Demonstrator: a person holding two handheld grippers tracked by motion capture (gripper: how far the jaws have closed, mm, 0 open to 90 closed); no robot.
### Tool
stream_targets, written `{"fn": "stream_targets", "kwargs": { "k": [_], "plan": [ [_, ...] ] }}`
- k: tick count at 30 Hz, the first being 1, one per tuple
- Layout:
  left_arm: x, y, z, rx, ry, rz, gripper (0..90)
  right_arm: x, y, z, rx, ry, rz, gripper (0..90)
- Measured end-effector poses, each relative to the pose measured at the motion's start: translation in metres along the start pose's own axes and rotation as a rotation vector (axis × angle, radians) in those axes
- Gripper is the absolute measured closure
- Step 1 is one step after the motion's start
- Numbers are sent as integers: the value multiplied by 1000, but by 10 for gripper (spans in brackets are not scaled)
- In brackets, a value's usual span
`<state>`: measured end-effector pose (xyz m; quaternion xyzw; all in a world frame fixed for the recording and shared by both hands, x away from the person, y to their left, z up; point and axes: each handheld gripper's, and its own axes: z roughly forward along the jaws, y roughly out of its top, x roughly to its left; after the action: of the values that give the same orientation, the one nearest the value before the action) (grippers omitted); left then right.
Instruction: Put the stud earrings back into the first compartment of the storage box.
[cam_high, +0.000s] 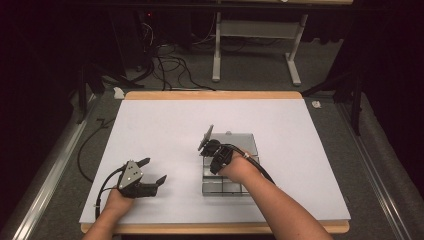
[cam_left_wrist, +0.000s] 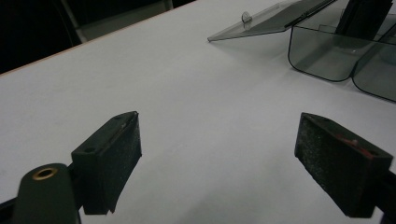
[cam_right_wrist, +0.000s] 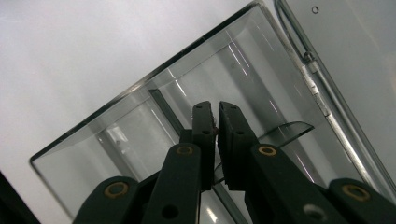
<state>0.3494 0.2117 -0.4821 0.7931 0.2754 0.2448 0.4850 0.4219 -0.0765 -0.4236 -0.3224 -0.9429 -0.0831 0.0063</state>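
A clear plastic compartment box (cam_high: 225, 188) lies right of the table's middle, its hinged lid (cam_high: 242, 142) laid open behind it. My right gripper (cam_high: 209, 152) points down into the box's far left compartment. In the right gripper view its jaws (cam_right_wrist: 217, 116) stand almost together over the box (cam_right_wrist: 140, 95), and a thin curved clear divider piece (cam_right_wrist: 287, 130) sticks out from between them. My left gripper (cam_high: 156, 170) rests open on the white mat, left of the box and with nothing in it. The left gripper view has its pads (cam_left_wrist: 116, 149) wide apart, with the box (cam_left_wrist: 317, 60) and lid (cam_left_wrist: 261, 21) beyond.
The white mat (cam_high: 165, 125) covers a wooden table (cam_high: 210, 95) and is bare around the box. Cables and a metal desk frame (cam_high: 216, 50) stand on the floor beyond the far edge. A black cable (cam_high: 87, 150) hangs off the left side.
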Motion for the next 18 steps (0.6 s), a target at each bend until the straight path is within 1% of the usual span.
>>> {"fn": "stream_targets", "kwargs": {
  "k": [5,11,14,17,18],
  "plan": [
    [1,0,0,5,-2,-8,150,-3,-1,5,15,4,0,862],
    [0,0,0,2,1,-3,150,-4,-1,8,26,18,9,860],
    [1,0,0,-2,1,-7,150,-4,-1,8,15,18,6,825],
    [1,0,0,0,1,-11,150,-5,-2,1,-12,18,17,821],
    [1,0,0,-1,1,-10,151,-7,-3,-2,-24,24,13,819]
  ]
}}
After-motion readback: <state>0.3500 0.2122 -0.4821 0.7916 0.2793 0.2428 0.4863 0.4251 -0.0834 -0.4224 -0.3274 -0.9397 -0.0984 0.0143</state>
